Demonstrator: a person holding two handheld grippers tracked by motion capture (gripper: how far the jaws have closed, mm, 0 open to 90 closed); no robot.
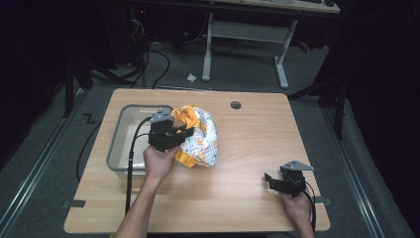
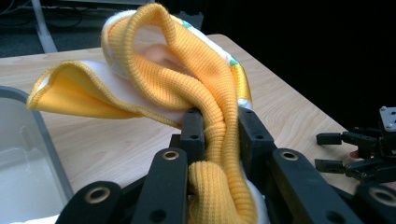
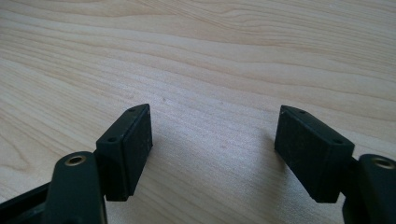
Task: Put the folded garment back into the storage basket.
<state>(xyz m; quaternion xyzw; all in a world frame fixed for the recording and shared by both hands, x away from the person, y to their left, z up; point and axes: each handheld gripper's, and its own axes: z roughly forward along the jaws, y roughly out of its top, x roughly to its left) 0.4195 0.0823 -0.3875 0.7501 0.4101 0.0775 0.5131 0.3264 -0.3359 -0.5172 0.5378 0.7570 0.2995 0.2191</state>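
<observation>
In the high view my left gripper sat left of centre in the frame, its fingers clamped on the yellow ribbed cuff of a small garment. The garment, white with orange and green print and yellow trim, was bunched just right of that gripper, its lower end on the table and its upper part raised toward the grip. In the left gripper view the cuff ran up between the two black fingers, which pressed it from both sides, and the rest of the fabric looped toward the upper left of that frame. A grey plastic bin stood just left of the garment, at the table's left side; my left hand lay against its near right corner.

My right gripper rested in the lower right of the high view, well apart from the garment. In the right gripper view its fingers stood wide, with bare wood between them.
</observation>
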